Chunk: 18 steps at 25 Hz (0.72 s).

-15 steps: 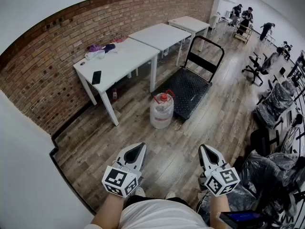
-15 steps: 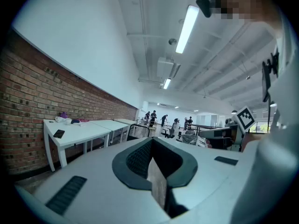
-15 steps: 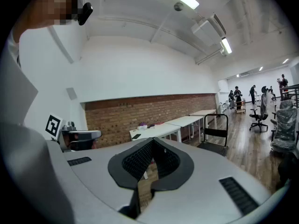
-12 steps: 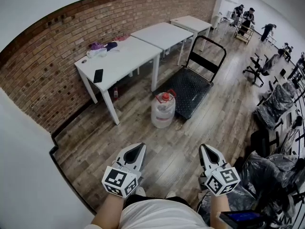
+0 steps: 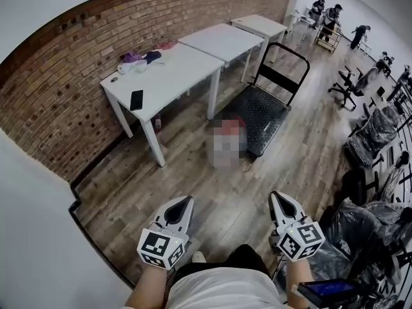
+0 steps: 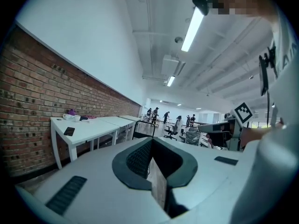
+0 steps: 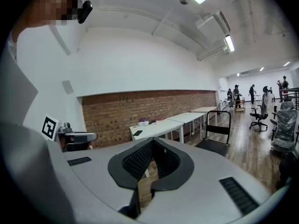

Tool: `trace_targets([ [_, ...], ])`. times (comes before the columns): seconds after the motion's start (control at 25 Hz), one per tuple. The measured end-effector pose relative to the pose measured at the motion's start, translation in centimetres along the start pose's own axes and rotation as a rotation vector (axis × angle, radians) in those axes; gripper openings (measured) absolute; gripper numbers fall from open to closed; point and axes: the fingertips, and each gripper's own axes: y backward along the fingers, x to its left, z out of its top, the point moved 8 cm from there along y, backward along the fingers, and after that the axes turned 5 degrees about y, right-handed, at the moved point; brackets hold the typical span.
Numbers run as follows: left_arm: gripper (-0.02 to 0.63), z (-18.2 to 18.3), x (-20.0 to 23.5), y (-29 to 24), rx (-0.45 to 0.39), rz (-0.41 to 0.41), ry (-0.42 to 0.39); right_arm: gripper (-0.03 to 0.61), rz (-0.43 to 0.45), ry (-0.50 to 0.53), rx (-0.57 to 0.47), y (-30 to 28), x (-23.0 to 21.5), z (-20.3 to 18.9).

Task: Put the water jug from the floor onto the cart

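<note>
The water jug stands on the wooden floor at the near corner of the cart, a pale body with a red top, blurred in the head view. The cart is a black flat platform with an upright black handle at its far end. Low in the head view, well short of the jug, my left gripper and right gripper are held side by side. Both are shut with nothing held. The left gripper and right gripper show closed jaws in their own views too.
Three white tables line the brick wall left of the cart; a black phone lies on the nearest. Plastic-covered office chairs crowd the right side. People stand far back. A white wall corner juts in at left.
The head view has shifted forward a little, so jug and cart sit slightly lower in the picture. Both grippers keep their places and stay shut.
</note>
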Motion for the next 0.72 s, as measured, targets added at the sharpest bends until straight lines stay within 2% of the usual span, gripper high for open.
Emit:
trace_targets([
  [0.32,-0.002,0.7,2.1,-4.0,0.018,-0.022,0.009,0.002,-0.005,-0.014,0.018,-3.1,-1.3,-0.2],
  [0.72,-0.002,2.9,2.8,-13.5,0.029,0.007,-0.014,0.002,0.028,-0.030,-0.015,-9.9,-9.6,1.2],
])
